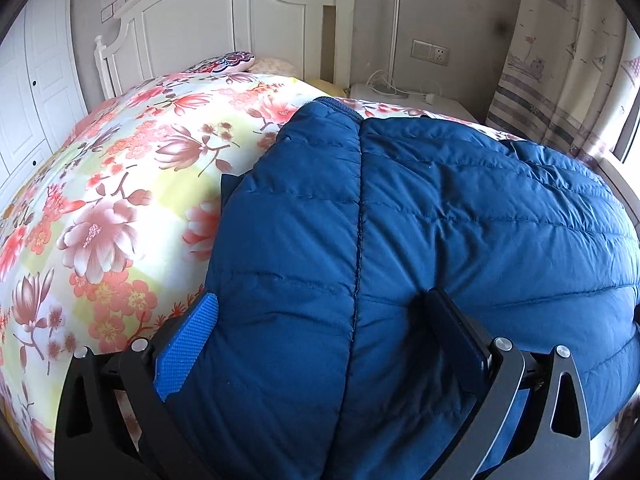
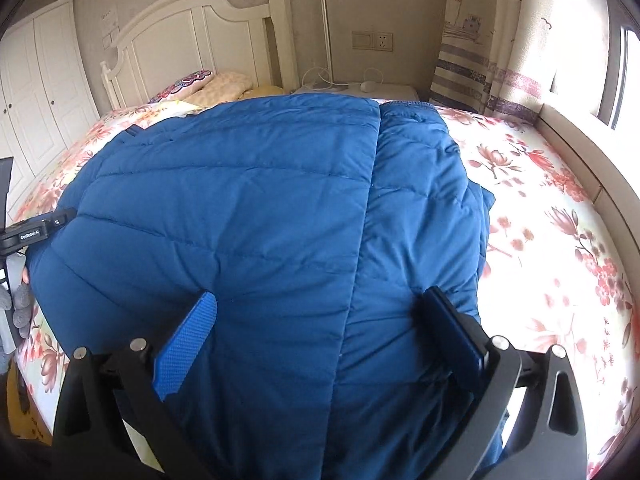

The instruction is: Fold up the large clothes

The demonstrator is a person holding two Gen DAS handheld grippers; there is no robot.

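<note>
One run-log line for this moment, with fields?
jacket: on bed | left gripper: open | right gripper: open | fold: unfinished

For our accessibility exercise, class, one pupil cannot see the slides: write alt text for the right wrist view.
A blue quilted jacket lies spread on a floral bedspread, with the right claw open wide, its two fingers straddling the near edge of the jacket. Behind stand a white headboard, pillows and a curtained window; the other claw's body pokes in at far left.

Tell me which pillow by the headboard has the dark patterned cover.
The left pillow, with purple and red embroidery; the pillow right of it is plain pale yellow.
</note>
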